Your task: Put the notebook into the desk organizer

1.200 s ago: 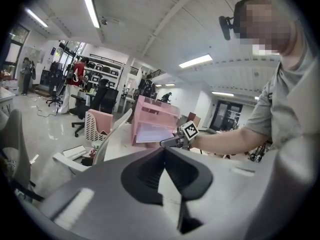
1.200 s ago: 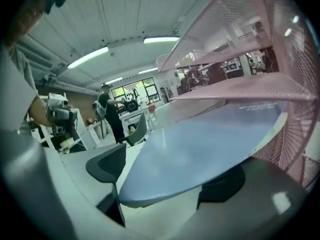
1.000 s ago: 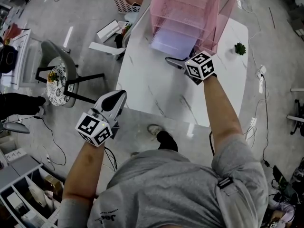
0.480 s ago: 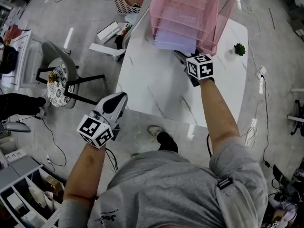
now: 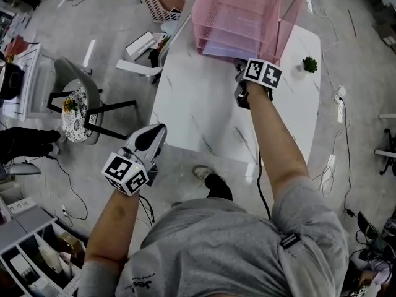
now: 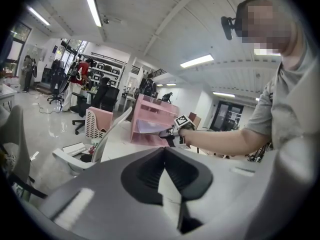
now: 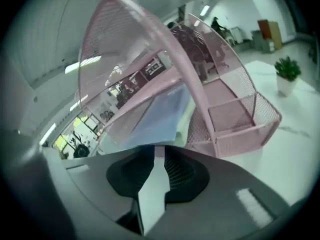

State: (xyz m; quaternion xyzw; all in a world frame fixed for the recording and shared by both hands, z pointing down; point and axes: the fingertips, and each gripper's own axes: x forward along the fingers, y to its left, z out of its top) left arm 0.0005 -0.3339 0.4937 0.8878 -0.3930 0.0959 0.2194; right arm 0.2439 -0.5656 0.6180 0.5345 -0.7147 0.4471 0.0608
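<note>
The pink mesh desk organizer (image 5: 247,11) stands at the far end of the white table (image 5: 198,116). A pale lavender notebook (image 5: 226,48) lies in its lowest tier, its near edge poking out a little. My right gripper (image 5: 242,79) is right at that edge. In the right gripper view the notebook (image 7: 150,116) lies just beyond the tips of the gripper (image 7: 159,151). Its jaws have just been closing and stand a narrow slit apart with nothing between them. My left gripper (image 5: 154,132) hangs off the table's near left corner, shut and empty (image 6: 164,151).
A small potted plant (image 5: 310,64) sits right of the organizer. On the floor to the left are a grey chair (image 5: 77,98), white boxes (image 5: 142,42) and a pink basket (image 5: 162,2). Cables trail on the floor at the right.
My right gripper has moved up to the organizer's front, rolled over, and its jaws have narrowed. The notebook has slid deeper into the lowest tier. The left gripper has stayed put.
</note>
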